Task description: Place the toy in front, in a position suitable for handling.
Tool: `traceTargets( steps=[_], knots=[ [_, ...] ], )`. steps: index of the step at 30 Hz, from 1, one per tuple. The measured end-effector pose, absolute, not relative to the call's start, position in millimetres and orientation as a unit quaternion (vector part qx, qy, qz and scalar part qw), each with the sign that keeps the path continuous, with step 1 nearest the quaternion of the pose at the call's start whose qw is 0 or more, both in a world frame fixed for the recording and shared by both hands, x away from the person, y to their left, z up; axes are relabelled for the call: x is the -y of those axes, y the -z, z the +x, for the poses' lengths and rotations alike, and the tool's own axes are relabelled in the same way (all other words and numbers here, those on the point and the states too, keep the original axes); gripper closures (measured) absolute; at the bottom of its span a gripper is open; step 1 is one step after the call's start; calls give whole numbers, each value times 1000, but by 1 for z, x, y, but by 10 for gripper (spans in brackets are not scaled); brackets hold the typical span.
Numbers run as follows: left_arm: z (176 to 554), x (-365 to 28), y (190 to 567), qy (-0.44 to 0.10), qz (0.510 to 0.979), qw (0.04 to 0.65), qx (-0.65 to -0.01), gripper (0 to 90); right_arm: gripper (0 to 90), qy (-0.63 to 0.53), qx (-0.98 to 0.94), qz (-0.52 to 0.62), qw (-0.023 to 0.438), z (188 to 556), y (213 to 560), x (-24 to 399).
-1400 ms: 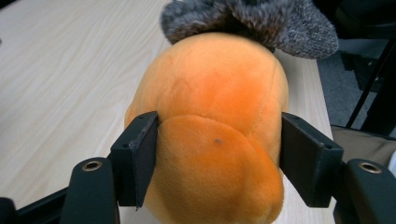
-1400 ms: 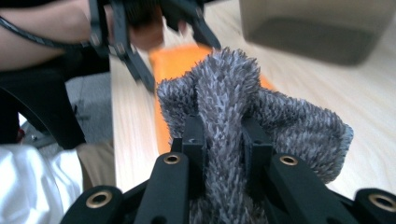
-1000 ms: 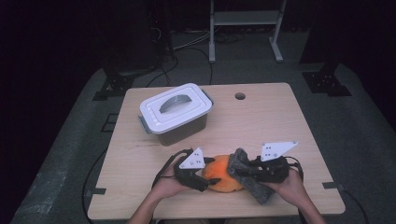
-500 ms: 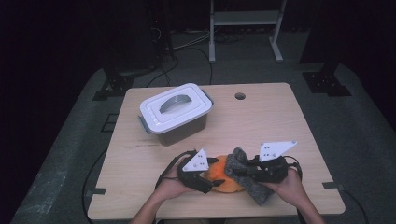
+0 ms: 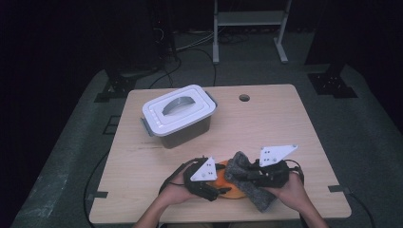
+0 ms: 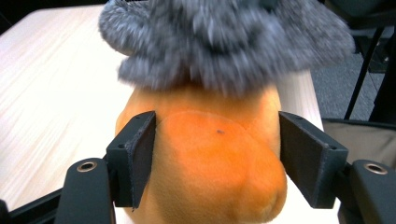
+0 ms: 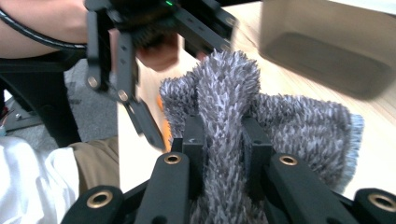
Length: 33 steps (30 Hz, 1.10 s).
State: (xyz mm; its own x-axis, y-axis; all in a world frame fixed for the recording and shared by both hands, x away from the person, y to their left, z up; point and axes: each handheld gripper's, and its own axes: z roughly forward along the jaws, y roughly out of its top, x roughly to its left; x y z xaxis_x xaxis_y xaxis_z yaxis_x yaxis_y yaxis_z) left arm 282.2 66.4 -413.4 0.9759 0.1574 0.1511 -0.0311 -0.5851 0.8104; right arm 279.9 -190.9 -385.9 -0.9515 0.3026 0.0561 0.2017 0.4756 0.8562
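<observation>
The fuzzy grey cloth [image 7: 261, 116] is draped over a soft orange plush toy [image 6: 210, 163] at the near edge of the light wooden table [image 5: 266, 123], right gripper [image 7: 224, 135] pinching a fold of it tight, left gripper [image 6: 215, 158] with its jaws pressed on both sides of the plush.

A dark lab or studio: one bare wooden table [image 5: 266, 123] on grey carpet [image 5: 71, 156], cables [image 5: 190, 52] on the far floor, a white metal stand [image 5: 249, 19] behind.
</observation>
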Motion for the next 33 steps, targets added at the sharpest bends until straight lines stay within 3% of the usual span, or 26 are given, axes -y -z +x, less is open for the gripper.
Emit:
traceTargets(
  steps=[5,7,8,12,16,27,33],
  knots=[
    [290,-77,415,-86,887,450,-50,289,751,-492,-853,170,44,286,395,203],
    [290,-74,412,-86,889,447,-55,183,751,-493,-853,167,44,285,396,199],
    [290,-71,408,-80,883,459,-57,175,750,-495,-854,158,44,284,395,194],
    [289,-65,405,-80,880,465,-52,192,751,-500,-853,141,44,281,396,184],
    [291,-71,411,-86,881,462,-57,315,751,-501,-852,146,41,283,397,186],
    [300,-87,414,-70,874,471,-96,317,750,-499,-845,192,29,296,412,215],
    [302,-89,414,-49,871,480,-95,278,750,-517,-836,180,26,289,404,215]
  ],
)
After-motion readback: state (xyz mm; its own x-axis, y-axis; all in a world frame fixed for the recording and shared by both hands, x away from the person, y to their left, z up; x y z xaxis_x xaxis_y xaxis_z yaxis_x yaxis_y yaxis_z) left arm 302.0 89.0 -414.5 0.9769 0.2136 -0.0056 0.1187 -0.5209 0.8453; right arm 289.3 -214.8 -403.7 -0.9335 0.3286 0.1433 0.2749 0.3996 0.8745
